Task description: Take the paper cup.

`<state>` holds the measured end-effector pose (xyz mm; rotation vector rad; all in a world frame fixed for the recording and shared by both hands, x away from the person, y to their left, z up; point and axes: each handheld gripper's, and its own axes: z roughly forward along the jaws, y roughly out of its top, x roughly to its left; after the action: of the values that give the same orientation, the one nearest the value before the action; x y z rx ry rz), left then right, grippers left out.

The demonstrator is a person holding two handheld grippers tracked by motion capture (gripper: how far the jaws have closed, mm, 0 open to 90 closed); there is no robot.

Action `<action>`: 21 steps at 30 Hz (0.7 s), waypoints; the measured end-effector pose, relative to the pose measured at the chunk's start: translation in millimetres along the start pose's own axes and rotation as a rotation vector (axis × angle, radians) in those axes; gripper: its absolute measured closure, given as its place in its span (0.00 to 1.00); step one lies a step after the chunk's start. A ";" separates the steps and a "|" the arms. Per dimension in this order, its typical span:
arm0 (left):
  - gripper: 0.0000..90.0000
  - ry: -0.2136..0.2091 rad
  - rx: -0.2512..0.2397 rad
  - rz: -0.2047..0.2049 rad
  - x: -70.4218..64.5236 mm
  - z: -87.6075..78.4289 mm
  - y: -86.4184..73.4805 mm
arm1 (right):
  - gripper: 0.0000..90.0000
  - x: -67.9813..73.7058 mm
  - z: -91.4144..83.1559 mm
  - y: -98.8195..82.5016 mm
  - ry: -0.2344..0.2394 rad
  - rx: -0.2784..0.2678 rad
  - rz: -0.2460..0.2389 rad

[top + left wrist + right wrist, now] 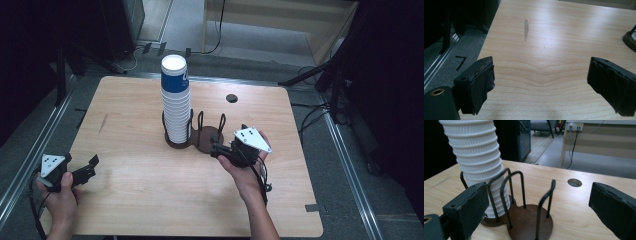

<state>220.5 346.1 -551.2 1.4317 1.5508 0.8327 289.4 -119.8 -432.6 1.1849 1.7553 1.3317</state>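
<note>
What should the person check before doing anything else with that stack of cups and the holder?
1. Right gripper empty, jaws apart: ok.
2. Left gripper empty, jaws apart over bare table: ok.
3. Stack of cups seated in one ring of the cup holder: ok.
4. Stack standing straight: cannot tell; it looks upright in the high view, slightly bowed in the right gripper view.
5. Second ring of the holder free: ok, its wooden base is bare.
6. Right gripper lined up with the holder: ok, the wire loops stand between its jaws.
</note>
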 end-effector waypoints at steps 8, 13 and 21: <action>0.09 -0.004 0.012 0.011 -1.1 1.6 0.7 | 0.03 16.9 8.9 21.1 0.031 -0.020 -0.021; 0.09 -0.011 0.016 0.009 -0.8 2.1 0.9 | 0.03 37.8 17.0 34.1 0.053 -0.033 -0.048; 0.09 -0.017 0.021 0.010 -0.5 3.0 1.1 | 0.03 58.0 32.3 47.6 0.072 -0.040 -0.060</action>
<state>223.7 345.5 -551.4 1.4598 1.5447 0.8103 307.9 -50.0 -394.4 1.0666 1.7914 1.3832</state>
